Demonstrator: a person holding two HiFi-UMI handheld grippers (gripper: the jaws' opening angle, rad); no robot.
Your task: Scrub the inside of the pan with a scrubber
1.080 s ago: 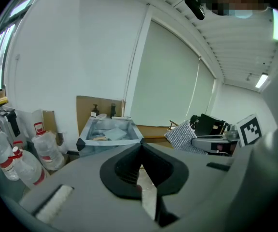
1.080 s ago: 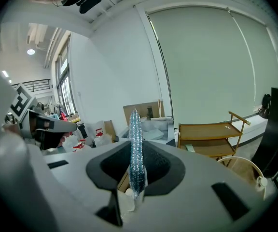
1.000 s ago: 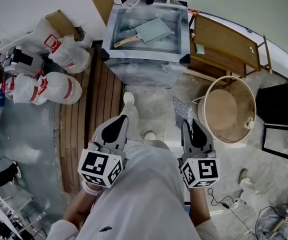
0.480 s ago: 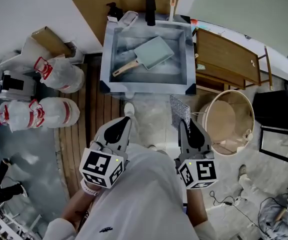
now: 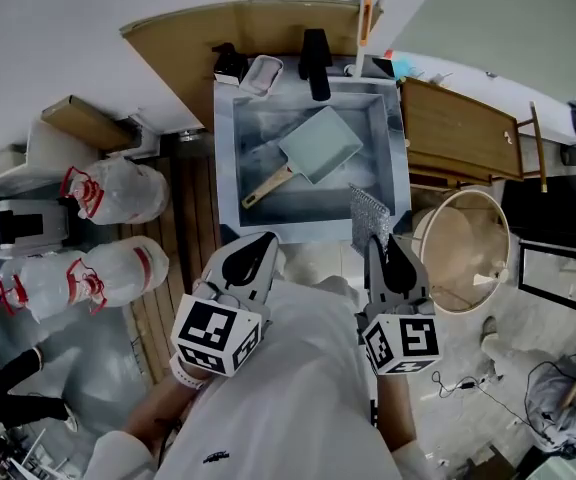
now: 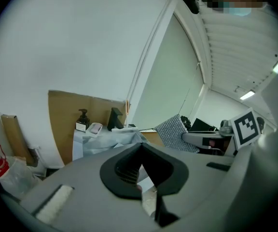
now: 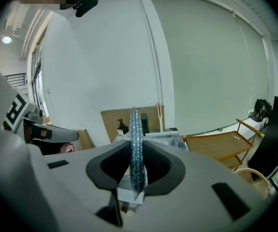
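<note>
A glittering mesh scrubber (image 5: 370, 211) is pinched edge-on between the jaws of the right gripper (image 5: 381, 245), short of the sink (image 5: 226, 168) in which the square pan (image 5: 320, 146) lies, its wooden handle pointed near-left. The left gripper (image 5: 261, 243) is seen closed on nothing. Unsteadied, the pan could be shoved about the basin under scrubbing, and the thin scrubber could be folded or dragged from the grip.
</note>
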